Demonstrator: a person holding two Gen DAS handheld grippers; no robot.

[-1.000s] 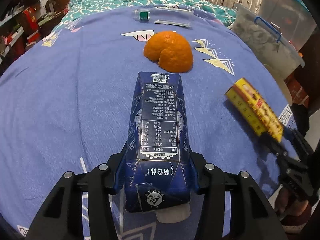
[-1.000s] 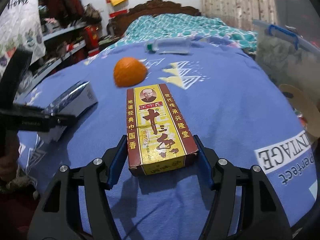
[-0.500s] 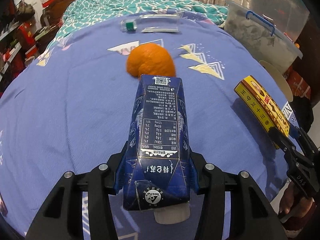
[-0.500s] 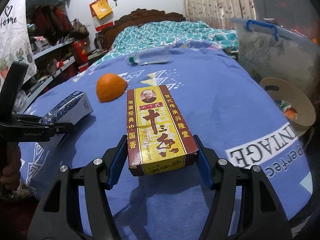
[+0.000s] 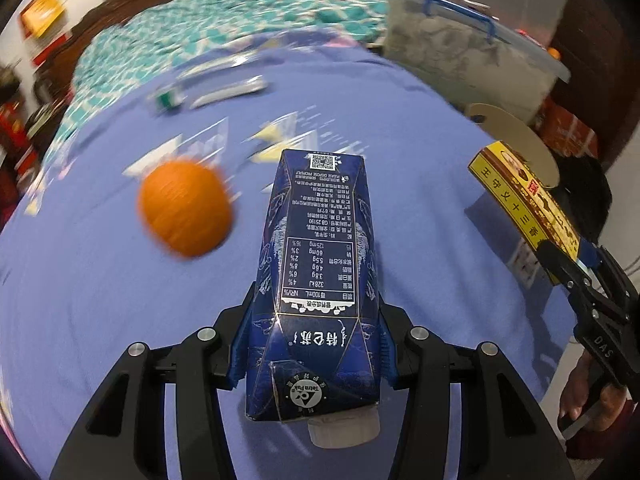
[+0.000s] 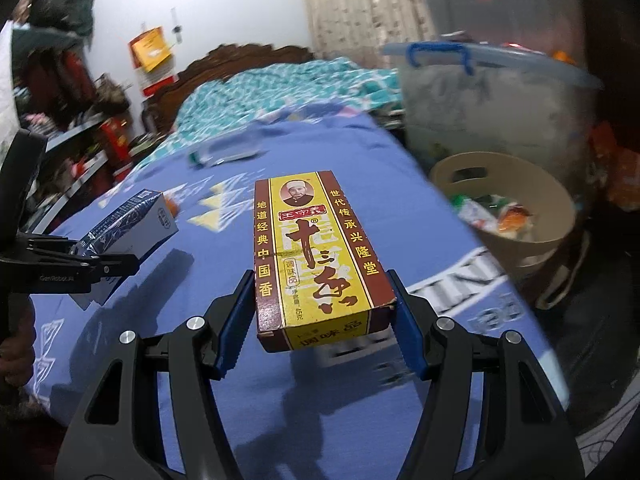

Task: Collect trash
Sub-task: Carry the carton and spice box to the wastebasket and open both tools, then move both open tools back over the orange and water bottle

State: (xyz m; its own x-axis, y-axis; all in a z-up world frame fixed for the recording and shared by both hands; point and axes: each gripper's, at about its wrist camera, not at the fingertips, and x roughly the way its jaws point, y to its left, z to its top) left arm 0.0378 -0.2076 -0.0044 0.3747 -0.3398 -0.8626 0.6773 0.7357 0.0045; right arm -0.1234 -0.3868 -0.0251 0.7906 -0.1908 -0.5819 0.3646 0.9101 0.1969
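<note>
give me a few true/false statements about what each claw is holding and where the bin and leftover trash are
1. The left claw is shut on a dark blue carton. True.
2. The right claw is empty. False: it grips a yellow and brown spice box.
3. The beige bin already holds wrappers. True.
4. The orange peel lies inside the bin. False: it sits on the blue bedspread.
5. The bin stands left of the bed in the right wrist view. False: it stands on the right.
</note>
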